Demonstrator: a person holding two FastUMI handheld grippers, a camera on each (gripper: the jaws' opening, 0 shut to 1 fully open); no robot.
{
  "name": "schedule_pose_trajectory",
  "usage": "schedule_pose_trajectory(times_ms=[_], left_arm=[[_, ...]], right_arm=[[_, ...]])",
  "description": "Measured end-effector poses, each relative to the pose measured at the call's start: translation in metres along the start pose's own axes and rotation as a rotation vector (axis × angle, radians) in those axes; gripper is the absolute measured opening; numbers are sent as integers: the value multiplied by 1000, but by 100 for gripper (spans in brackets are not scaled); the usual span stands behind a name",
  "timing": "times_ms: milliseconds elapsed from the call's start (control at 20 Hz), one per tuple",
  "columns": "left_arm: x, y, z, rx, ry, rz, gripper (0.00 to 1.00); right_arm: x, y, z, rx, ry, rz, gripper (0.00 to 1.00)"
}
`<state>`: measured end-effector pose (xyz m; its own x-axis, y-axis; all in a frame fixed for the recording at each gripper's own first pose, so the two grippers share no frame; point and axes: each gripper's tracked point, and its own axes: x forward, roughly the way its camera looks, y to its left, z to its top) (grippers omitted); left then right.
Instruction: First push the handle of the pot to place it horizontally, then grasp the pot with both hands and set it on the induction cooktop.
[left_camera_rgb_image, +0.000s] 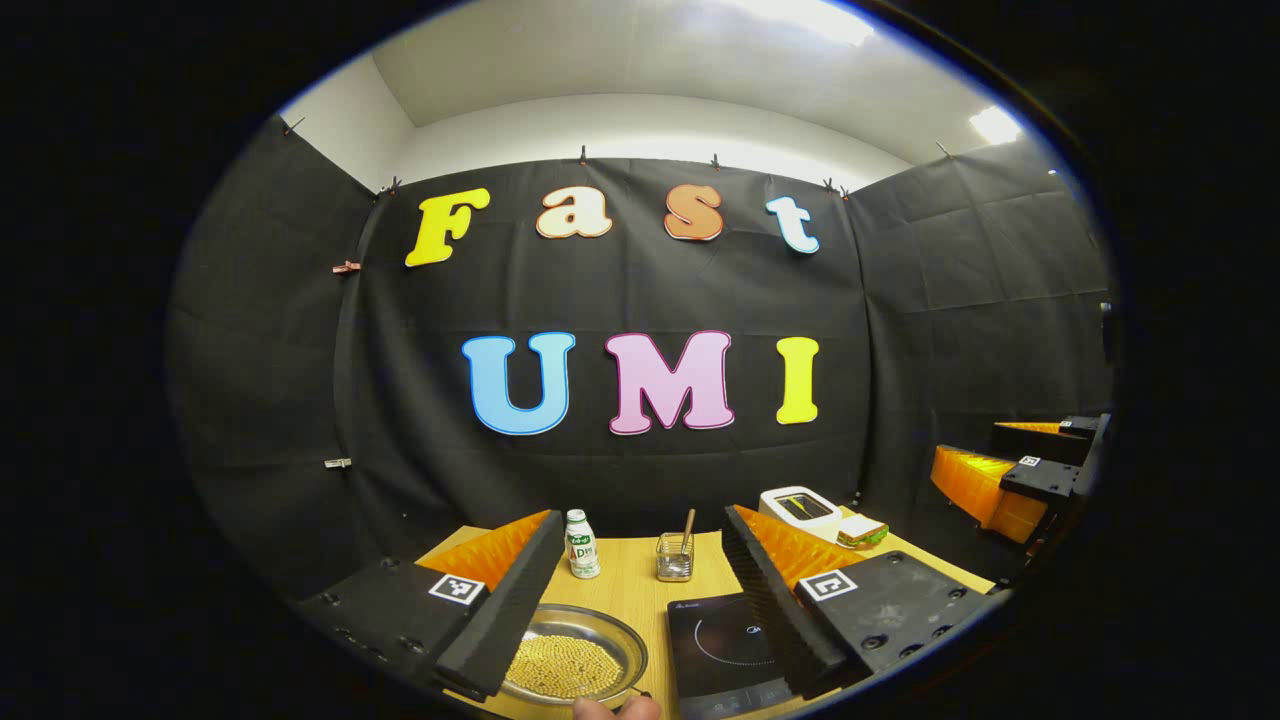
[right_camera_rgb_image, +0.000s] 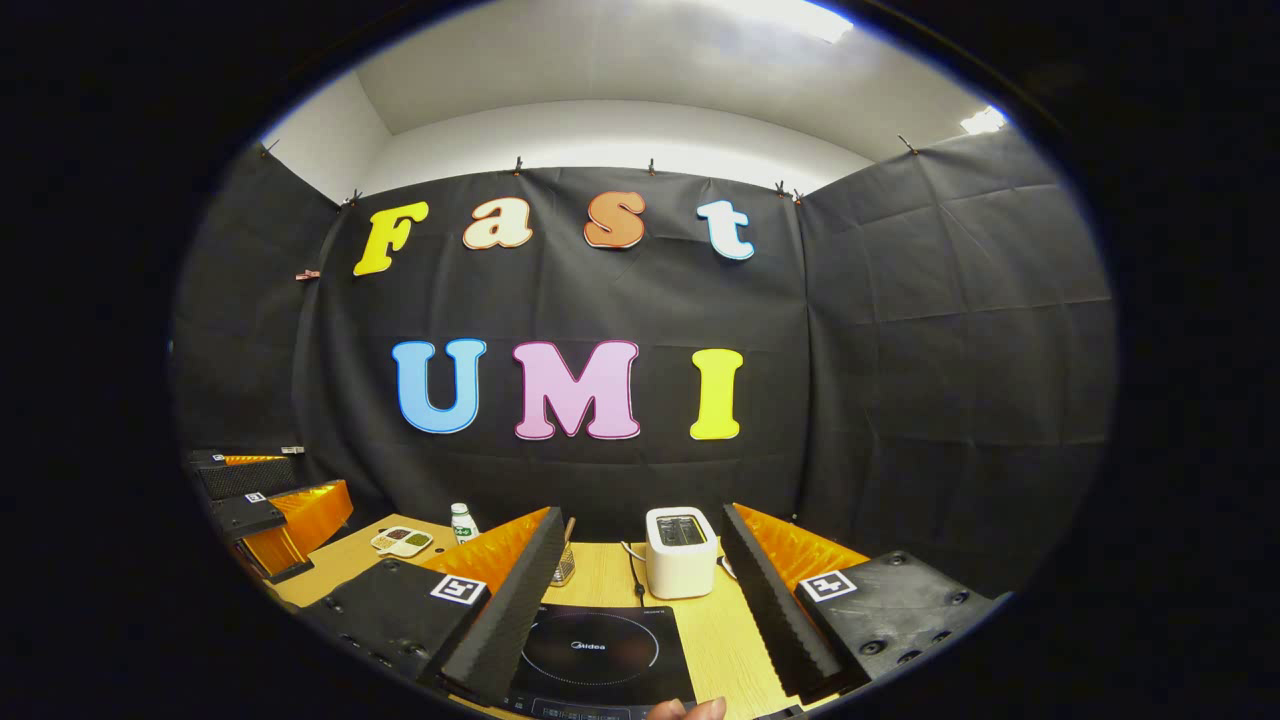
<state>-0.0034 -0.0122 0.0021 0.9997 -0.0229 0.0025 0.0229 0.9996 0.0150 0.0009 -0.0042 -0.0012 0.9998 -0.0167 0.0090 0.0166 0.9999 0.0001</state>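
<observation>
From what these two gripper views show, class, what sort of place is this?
Probably a mock kitchen set up in a cloth-walled booth: a wooden table carries an induction cooktop, a toaster and a metal pot of small yellow grains.

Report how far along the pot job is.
Nothing looks done. The pot, filled with yellow grains, sits on the table left of the induction cooktop, whose top is bare. Left gripper and right gripper are open, holding nothing. Handle push, two-handed grasp and placement remain.
</observation>
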Motion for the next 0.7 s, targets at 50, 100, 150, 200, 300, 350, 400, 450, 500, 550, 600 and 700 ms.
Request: schedule_pose_trajectory(times_ms=[50, 100, 150, 200, 300, 350, 400, 450, 500, 550, 600, 700], left_arm=[[-1, 0, 1, 1, -1, 0, 98], [0, 0, 0, 3, -2, -1, 98], [0, 1, 2, 3, -2, 1, 98], [0, 2, 2, 3, -3, 1, 98], [0, 5, 2, 2, -8, 7, 98], [-1, 7, 3, 3, -10, 12, 98], [0, 10, 2, 3, -11, 18, 98], [-1, 13, 2, 3, -11, 22, 98], [-2, 15, 2, 1, -11, 22, 98], [-2, 19, 1, -2, -11, 25, 98], [-2, 22, 0, -5, -10, 21, 81], [-6, 25, -5, -17, 9, -3, 45]], right_arm=[[0, 0, 0, -2, -3, 1, 98], [0, 0, 0, -5, -4, 0, 98], [1, -1, 0, -5, -6, 1, 96], [0, -1, 0, -5, -5, 1, 98], [0, -1, 0, -6, -6, 3, 96], [0, -1, 0, -7, -6, 4, 96], [-1, -2, 1, -7, -7, 4, 98], [0, -2, 1, -7, -10, 3, 98], [0, -2, 2, -7, -13, 4, 98], [1, -2, 2, -8, -16, 5, 98], [1, -2, 2, -11, -17, 7, 98], [1, -2, 1, -16, -14, 8, 96]])
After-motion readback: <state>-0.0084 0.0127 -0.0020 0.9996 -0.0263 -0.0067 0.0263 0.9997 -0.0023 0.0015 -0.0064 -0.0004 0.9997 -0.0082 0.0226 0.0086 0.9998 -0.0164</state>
